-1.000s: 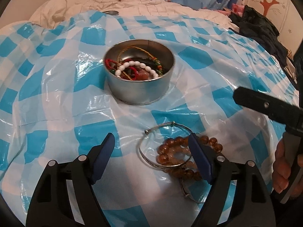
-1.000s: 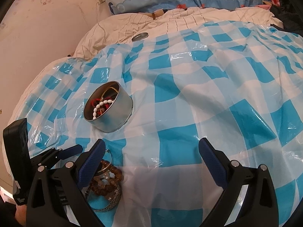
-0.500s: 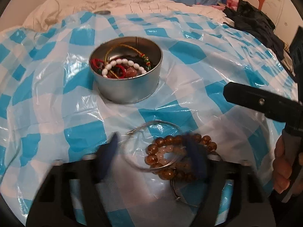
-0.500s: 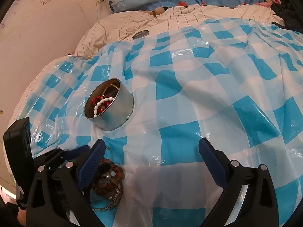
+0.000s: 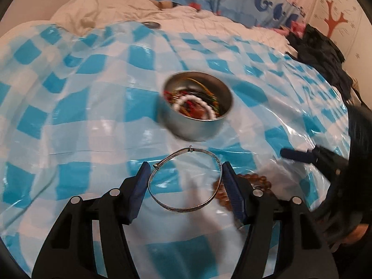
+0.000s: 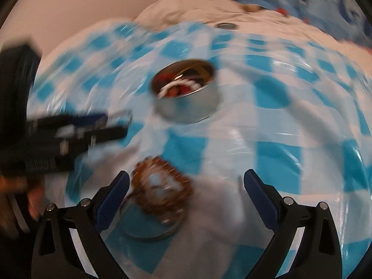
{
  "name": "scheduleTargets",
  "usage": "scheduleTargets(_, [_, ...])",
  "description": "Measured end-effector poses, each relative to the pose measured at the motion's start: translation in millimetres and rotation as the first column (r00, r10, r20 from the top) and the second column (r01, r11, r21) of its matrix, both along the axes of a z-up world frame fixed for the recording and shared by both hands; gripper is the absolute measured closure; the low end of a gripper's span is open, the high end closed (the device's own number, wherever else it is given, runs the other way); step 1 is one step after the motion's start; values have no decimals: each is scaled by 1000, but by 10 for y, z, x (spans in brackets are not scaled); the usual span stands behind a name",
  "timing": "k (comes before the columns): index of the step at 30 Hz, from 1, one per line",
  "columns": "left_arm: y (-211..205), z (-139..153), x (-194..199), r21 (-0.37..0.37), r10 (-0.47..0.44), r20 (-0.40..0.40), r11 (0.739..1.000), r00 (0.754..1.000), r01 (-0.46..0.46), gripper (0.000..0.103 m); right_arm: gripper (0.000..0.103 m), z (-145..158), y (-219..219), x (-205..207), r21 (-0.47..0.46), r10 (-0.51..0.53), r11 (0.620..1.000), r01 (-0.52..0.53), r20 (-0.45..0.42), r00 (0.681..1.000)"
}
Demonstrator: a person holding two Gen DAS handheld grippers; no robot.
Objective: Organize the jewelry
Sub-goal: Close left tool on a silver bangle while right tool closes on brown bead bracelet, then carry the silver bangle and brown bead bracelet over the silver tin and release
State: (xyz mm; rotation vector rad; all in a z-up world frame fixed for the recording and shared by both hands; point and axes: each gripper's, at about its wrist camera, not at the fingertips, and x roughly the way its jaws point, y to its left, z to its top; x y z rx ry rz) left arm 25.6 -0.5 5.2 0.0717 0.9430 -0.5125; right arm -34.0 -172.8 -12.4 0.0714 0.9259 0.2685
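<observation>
- Now the silver bangle (image 5: 186, 181) sits gripped across its width between the left gripper (image 5: 184, 191) pads, lifted clear of the checked plastic sheet (image 5: 69, 116), just short of the metal tin (image 5: 197, 116).
- Step in hand, I'd say: carrying the bangle to the tin, already holding beads.
- Next move calls for going forward over the tin's rim, then letting go.
- Amber bead bracelet (image 6: 160, 186) lies on the sheet nearer than the tin, between the wide-open jaws of the right gripper (image 6: 186, 195), untouched.
- Plenty of bare sheet around the tin; dark clothing (image 5: 325, 53) heaps well beyond it, rightward.
</observation>
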Motion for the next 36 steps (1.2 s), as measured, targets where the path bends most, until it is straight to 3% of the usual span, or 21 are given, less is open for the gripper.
scheduleTargets(10, [176,91,-16,-19,28,17,999,999,-27,44,9,-166,212,-11,-45,91,995,-93,-44,995])
scheduleTargets(14, [170,99,-31,-19,27,20,999,999,-26,44,9,-109,-16,44,123,79,990,-67,-93,993])
scheduleTargets(15, [168,99,-28,-19,27,20,999,999,-27,44,14,-92,-78,64,150,60,988,-45,-97,994])
scheduleTargets(17, [170,98,-32,-20,25,19,999,999,-25,44,34,-56,-201,86,151,18,989,-3,-104,994])
scheduleTargets(18, [163,102,-31,-19,24,19,1000,1000,-23,44,52,-65,-237,105,114,2,993,11,-119,993])
scheduleTargets(19, [167,98,-33,-20,24,20,1000,1000,-24,44,63,-82,-251,114,91,-3,996,15,-130,992])
scheduleTargets(27, [130,103,-45,-17,18,21,1000,1000,-17,44,77,-108,-194,77,59,32,998,-24,-134,991])
scheduleTargets(28, [127,106,-46,-18,19,21,1000,1000,-18,44,85,-102,-156,68,41,43,998,-39,-127,991])
scheduleTargets(32, [128,100,-49,-15,14,20,1000,1000,-14,44,91,-102,62,1,-72,86,993,-92,-84,993])
scheduleTargets(36, [133,107,-47,-18,18,23,1000,1000,-18,44,91,-53,-153,45,78,47,996,-40,-88,995])
